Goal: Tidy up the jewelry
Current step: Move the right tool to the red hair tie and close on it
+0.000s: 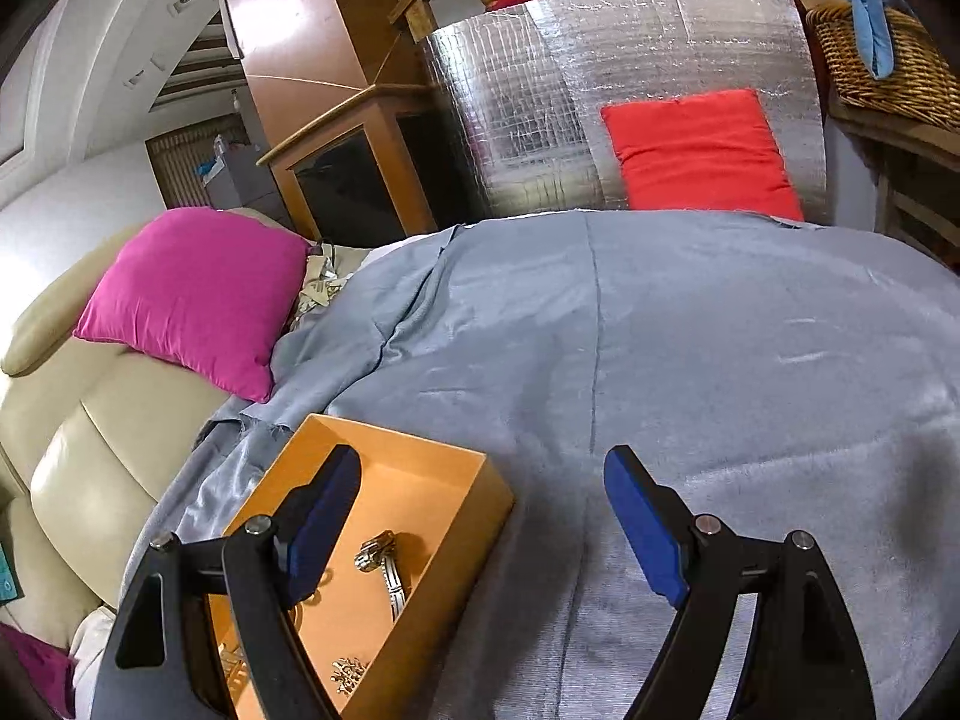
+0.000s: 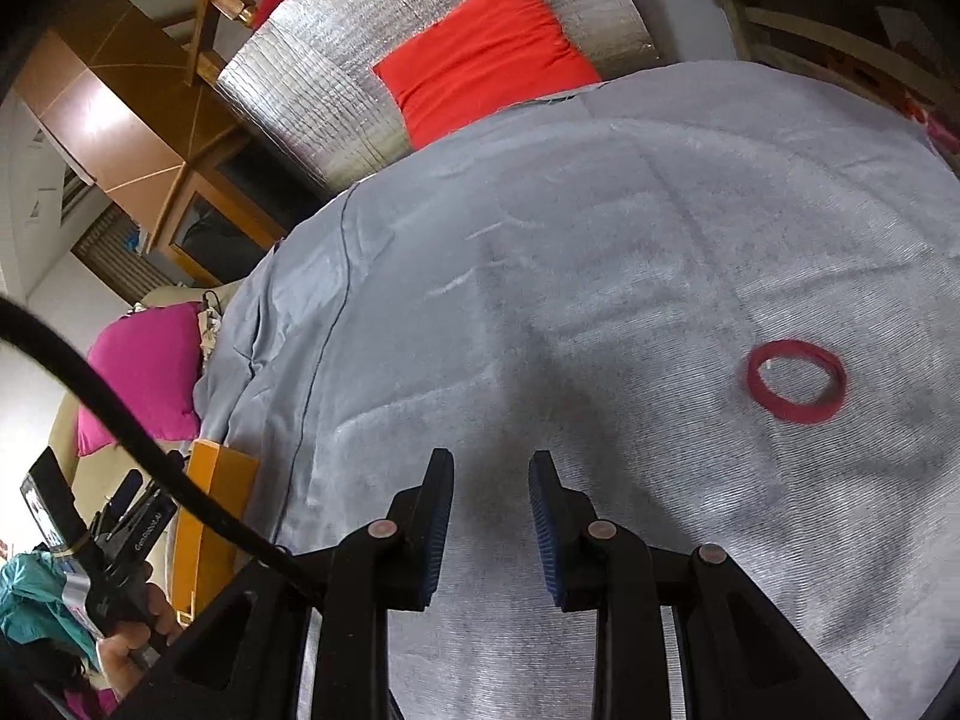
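Both tongs hold nothing: left tongs [image 1: 483, 483] gape wide, right tongs [image 2: 491, 489] stand narrowly parted.

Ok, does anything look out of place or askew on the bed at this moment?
One piece is outside the box: a red bangle lies alone on the grey blanket, ahead and right of the right gripper. The other jewelry, including a silver bracelet, sits in the orange box. The left gripper hangs open and empty.

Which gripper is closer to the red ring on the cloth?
Right. The right gripper has the red ring just ahead; the left gripper sits at the orange box.
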`<state>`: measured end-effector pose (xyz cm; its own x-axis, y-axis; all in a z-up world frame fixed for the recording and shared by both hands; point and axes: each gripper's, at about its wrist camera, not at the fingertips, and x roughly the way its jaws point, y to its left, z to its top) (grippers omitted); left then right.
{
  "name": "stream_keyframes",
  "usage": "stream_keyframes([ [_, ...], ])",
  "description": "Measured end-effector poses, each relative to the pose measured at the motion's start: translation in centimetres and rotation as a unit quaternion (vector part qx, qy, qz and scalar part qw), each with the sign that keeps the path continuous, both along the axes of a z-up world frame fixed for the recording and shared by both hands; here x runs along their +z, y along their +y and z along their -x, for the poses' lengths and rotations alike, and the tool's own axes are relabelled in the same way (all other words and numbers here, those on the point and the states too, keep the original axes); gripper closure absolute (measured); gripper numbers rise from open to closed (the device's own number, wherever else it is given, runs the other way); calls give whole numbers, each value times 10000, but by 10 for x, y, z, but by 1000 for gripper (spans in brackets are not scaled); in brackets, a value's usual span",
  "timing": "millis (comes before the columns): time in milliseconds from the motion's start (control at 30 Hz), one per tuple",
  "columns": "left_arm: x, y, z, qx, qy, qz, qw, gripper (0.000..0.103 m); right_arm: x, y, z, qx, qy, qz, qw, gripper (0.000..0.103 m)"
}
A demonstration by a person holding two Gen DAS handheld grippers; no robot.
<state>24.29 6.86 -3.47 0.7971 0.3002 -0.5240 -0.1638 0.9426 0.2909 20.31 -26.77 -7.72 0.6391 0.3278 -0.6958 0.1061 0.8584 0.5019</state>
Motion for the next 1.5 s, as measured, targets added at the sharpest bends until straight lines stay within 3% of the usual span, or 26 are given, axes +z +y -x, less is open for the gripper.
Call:
stream_keyframes([
  [467,-8,-33,0,-246,104,-199,9994,19,2,-35,11,-221,-8,-80,9997,75],
  [733,-32,-78,0,-828,590,-230,9945,19,-6,-83,12,-658,154,-325,9972,75],
  [1067,-57,-101,-1,-1110,1345,429,9837,19,-26,-124,2,-1024,573,-413,9922,75],
  [1500,-64,-91,-5,-993,1468,444,9832,19,-45,-110,-33,-751,727,-4,9945,75],
])
